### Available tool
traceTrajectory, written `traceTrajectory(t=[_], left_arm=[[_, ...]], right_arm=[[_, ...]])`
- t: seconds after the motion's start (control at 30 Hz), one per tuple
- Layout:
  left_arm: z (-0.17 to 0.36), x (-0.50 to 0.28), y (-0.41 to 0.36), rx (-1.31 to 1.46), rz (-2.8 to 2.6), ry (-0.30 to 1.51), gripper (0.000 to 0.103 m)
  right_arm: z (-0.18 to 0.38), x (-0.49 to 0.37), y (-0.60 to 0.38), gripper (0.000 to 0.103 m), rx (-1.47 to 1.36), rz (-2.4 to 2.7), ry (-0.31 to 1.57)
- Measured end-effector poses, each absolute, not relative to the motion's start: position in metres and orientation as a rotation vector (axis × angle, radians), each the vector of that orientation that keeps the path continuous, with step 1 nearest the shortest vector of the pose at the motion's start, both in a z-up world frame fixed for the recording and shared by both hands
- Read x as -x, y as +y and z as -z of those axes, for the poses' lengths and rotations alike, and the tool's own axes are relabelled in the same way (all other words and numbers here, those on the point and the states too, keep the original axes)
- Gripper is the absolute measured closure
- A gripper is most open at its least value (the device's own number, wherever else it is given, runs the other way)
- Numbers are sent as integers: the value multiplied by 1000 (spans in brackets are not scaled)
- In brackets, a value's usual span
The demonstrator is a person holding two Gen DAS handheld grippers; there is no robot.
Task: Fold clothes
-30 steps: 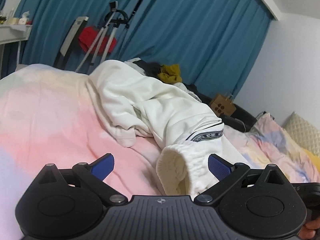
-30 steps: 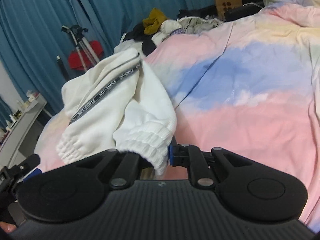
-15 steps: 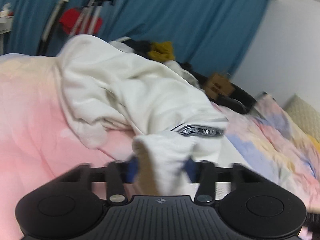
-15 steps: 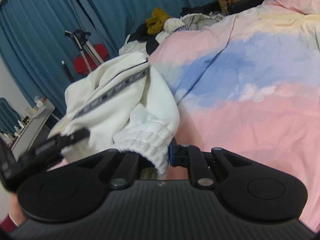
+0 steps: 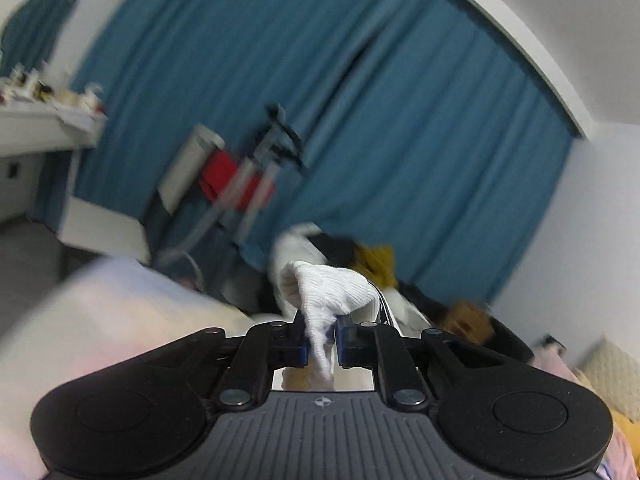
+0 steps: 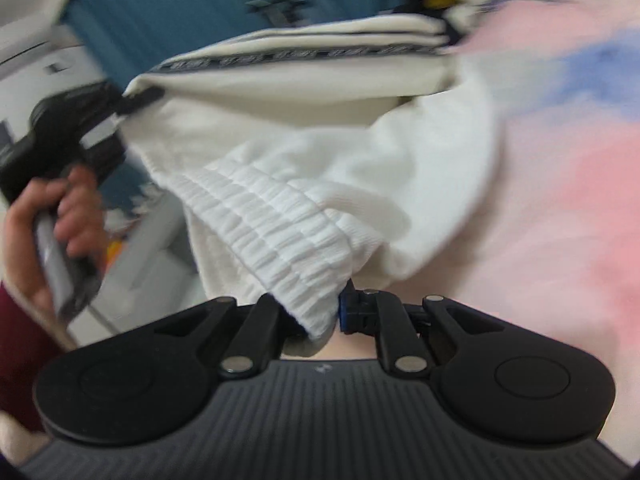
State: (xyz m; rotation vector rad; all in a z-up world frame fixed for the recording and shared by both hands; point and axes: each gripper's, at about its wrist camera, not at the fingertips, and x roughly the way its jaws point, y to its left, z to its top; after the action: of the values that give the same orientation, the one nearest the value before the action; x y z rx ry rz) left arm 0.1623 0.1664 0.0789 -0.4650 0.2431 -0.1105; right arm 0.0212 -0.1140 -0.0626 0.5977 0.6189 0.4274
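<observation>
- Pinching a ribbed white cuff (image 5: 326,294), the left hand-held gripper (image 5: 322,344) has its blue pads closed tight on the fabric, which bunches up just ahead of the fingertips.
- The right hand-held gripper (image 6: 320,320) is clamped on a second ribbed cuff (image 6: 280,236); the cloth hides its left finger, while the blue pad of the right finger (image 6: 347,315) presses against the fabric edge.
- The white garment (image 6: 332,128) stretches forward and to the left from the right hand-held gripper, a dark lettered stripe (image 6: 288,56) running along its upper edge.
- In the right wrist view, the person's left hand (image 6: 60,224) holds the other tool at far left, its tip meeting the garment's far corner.
- A pastel pink and blue bed cover (image 6: 560,168) lies under and to the right of the garment.
- Ahead of the left hand-held gripper hang blue curtains (image 5: 400,120), with a blurred tripod (image 5: 260,176) and a pile of clothes (image 5: 368,256) nearer.
</observation>
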Motion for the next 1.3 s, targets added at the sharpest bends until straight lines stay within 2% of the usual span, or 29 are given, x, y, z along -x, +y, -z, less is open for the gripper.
traceTrajectory(t=[0.1, 0.2, 0.43, 0.53, 0.67, 0.77, 0.83, 0.87, 0.9, 0.93, 1.0, 1.07, 1.13, 1.3], left_arm=[[-95, -159, 223, 445, 11, 218, 90], [-80, -172, 279, 451, -120, 259, 90], [45, -233, 371, 509, -369, 561, 90], [87, -248, 388, 541, -405, 654, 89], [96, -252, 400, 535, -384, 664, 86], [89, -239, 401, 514, -352, 635, 79], [83, -227, 394, 493, -337, 613, 77], [77, -213, 386, 479, -329, 602, 73], [71, -200, 379, 463, -333, 591, 61], [65, -189, 371, 446, -340, 580, 54], [52, -165, 358, 410, -352, 540, 37], [36, -139, 340, 397, -332, 509, 27], [25, -118, 323, 392, -327, 495, 24], [17, -70, 287, 434, -288, 525, 22]], right_arm=[[53, -26, -44, 91, -566, -573, 614], [53, -35, 18, 91, -513, -698, 629], [107, -77, 99, 90, -409, -800, 809], [112, -80, 106, 89, -348, -821, 810], [105, -78, 105, 87, -288, -831, 784], [98, -76, 97, 86, -268, -823, 776], [95, -64, 98, 81, -231, -817, 761], [94, -60, 93, 77, -213, -805, 750], [98, -60, 90, 68, -203, -792, 744], [104, -61, 87, 64, -195, -779, 741], [114, -62, 82, 60, -176, -753, 733], [113, -56, 80, 59, -157, -727, 710], [114, -52, 80, 37, -134, -674, 670], [114, -45, 81, 36, -88, -600, 650]])
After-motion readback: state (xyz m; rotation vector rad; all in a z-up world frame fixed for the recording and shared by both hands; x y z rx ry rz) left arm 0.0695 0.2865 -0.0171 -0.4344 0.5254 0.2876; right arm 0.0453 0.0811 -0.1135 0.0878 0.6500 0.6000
